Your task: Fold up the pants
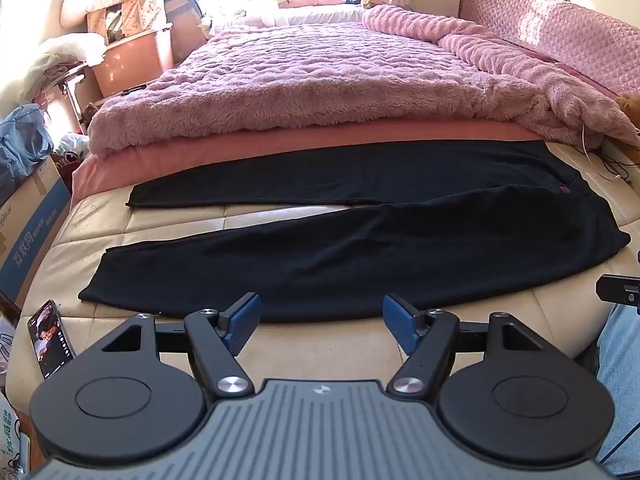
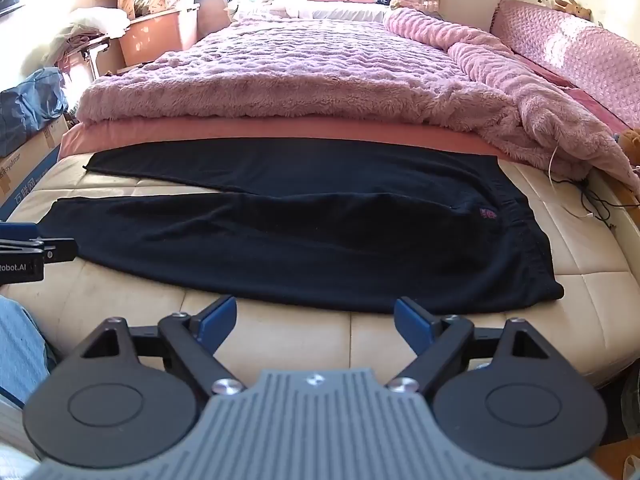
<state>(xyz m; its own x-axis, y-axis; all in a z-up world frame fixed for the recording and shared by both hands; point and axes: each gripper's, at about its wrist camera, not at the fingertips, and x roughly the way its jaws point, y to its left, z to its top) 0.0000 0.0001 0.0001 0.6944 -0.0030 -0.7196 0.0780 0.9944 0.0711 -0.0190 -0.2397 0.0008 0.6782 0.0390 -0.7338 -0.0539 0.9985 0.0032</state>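
The black pants (image 1: 360, 256) lie flat on the bed (image 1: 312, 344), directly ahead of both tongs, long axis running left to right: waistband toward the right, both leg hems toward the left, legs parted in a narrow V. Left tongs (image 1: 322, 322) and right tongs (image 2: 315, 322) are both spread, holding nothing, just short of the near leg's edge; the right tongs are nearer the waistband. A phone (image 1: 51, 338) lies at the bed's left edge, apart from the pants, and the plush blanket (image 1: 320, 80) behind obstructs nothing.

"Robot.AI", with the start cut off, is read in white on the black body of the left gripper (image 2: 24, 258) at the left edge of the right wrist view. "百联网" is printed on a blue-banded cardboard box (image 1: 34, 224); smaller print there is illegible.
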